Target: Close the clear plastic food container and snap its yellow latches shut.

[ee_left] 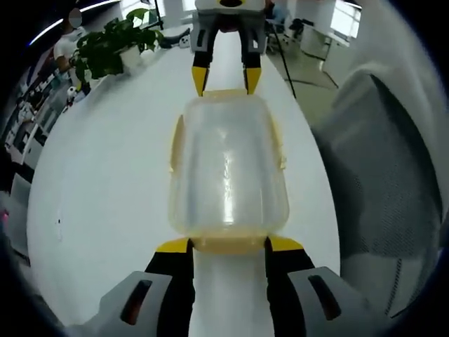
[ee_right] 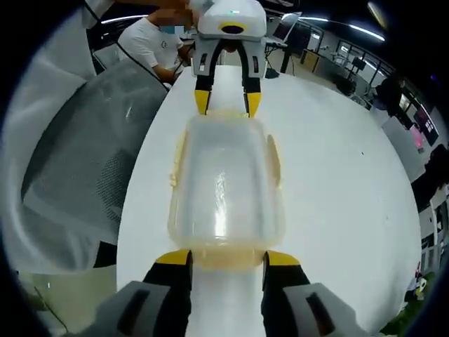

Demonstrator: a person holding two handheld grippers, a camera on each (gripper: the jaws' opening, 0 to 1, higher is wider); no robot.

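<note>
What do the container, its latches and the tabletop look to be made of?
Container: translucent, glossy plastic, judging by the streak of glare. Latches: pale yellow, likely the same kind of plastic. Table: smooth white surface with a soft sheen, probably laminate.

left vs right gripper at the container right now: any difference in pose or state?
Hardly any. The left gripper stands at one short end of the clear container, the right gripper at the opposite end, facing each other. Shared: both have jaws open, yellow tips at an end latch, over the white table.

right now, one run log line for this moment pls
stage: latching | container: lid on, on white table | left gripper: open, at near end latch | right gripper: open, at opposite end latch | side latches: state unclear
</note>
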